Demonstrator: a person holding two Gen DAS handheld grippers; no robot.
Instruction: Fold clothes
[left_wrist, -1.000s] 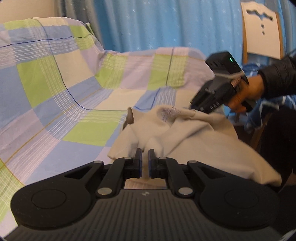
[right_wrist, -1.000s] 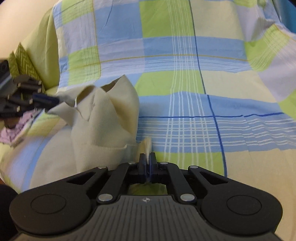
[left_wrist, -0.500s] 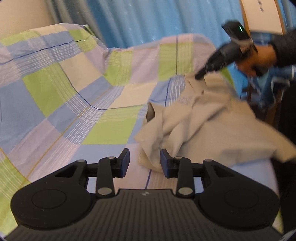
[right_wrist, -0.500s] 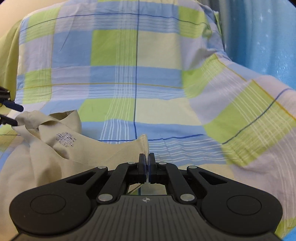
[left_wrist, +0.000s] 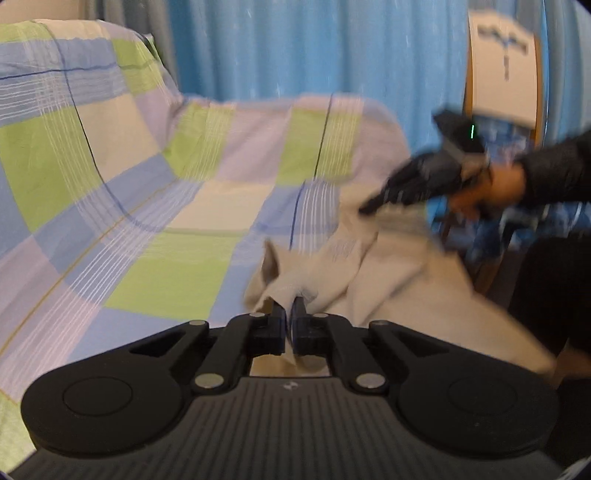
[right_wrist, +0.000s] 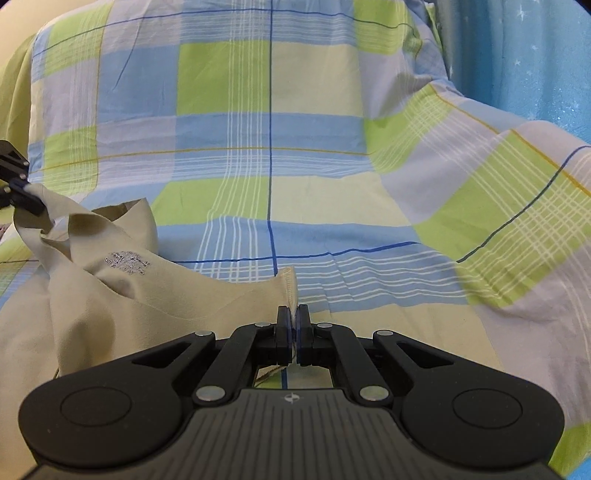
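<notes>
Checked green-blue-lilac sheet (right_wrist: 269, 184) draped over a sofa, blue curtain (left_wrist: 295, 48) behind. Item: beige cotton garment (right_wrist: 110, 295), crumpled on the seat. Left gripper (left_wrist: 287, 312) pinched on one edge, right gripper (right_wrist: 292, 321) clamped on a stitched hem; apparently held apart to spread the cloth for folding.

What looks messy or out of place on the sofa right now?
Only the beige garment: it lies bunched and creased on the plaid cover, pinched by the left gripper and right gripper. Nothing looks spilled or damaged.
</notes>
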